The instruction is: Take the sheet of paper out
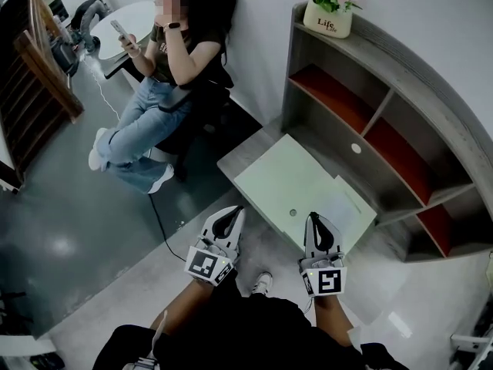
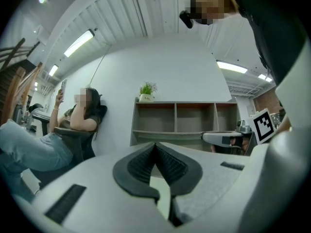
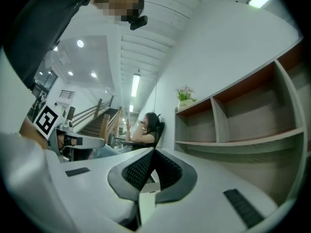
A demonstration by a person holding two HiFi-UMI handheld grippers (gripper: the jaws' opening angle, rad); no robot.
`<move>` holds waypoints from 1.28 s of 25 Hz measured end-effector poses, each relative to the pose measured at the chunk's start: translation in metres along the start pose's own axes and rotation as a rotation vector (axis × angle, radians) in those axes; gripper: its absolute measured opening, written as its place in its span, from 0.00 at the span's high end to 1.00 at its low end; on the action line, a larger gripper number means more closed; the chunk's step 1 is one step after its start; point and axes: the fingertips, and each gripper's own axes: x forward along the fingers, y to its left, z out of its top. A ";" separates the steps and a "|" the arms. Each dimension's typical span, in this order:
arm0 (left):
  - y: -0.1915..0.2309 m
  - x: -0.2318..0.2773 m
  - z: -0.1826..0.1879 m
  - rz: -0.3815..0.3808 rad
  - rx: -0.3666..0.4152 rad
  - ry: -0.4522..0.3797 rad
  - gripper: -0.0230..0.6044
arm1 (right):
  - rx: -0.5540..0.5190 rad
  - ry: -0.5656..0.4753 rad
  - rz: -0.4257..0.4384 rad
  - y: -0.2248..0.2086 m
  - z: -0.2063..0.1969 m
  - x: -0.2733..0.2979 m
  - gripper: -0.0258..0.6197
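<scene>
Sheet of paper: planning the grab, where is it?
Head view: the sheet of paper lies at the right end of the pale green desktop, just beyond the right tongs.

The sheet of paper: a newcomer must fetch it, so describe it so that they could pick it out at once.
Find the grey shelf unit with red compartment floors; a pale green tabletop stands in front of it. The sheet of paper lies flat on that top's corner just ahead of the right gripper, a white rectangle against the green.
</scene>
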 end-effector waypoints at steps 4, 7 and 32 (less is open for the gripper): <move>-0.001 0.028 -0.003 -0.061 0.016 0.009 0.95 | -0.010 -0.004 -0.048 -0.015 0.000 0.010 0.92; -0.001 0.055 -0.001 -0.136 -0.005 0.022 0.95 | -0.026 0.005 -0.077 -0.023 -0.003 0.025 0.92; 0.021 0.183 -0.005 -0.553 -0.022 0.102 0.95 | 0.003 0.041 -0.499 -0.056 -0.009 0.075 0.92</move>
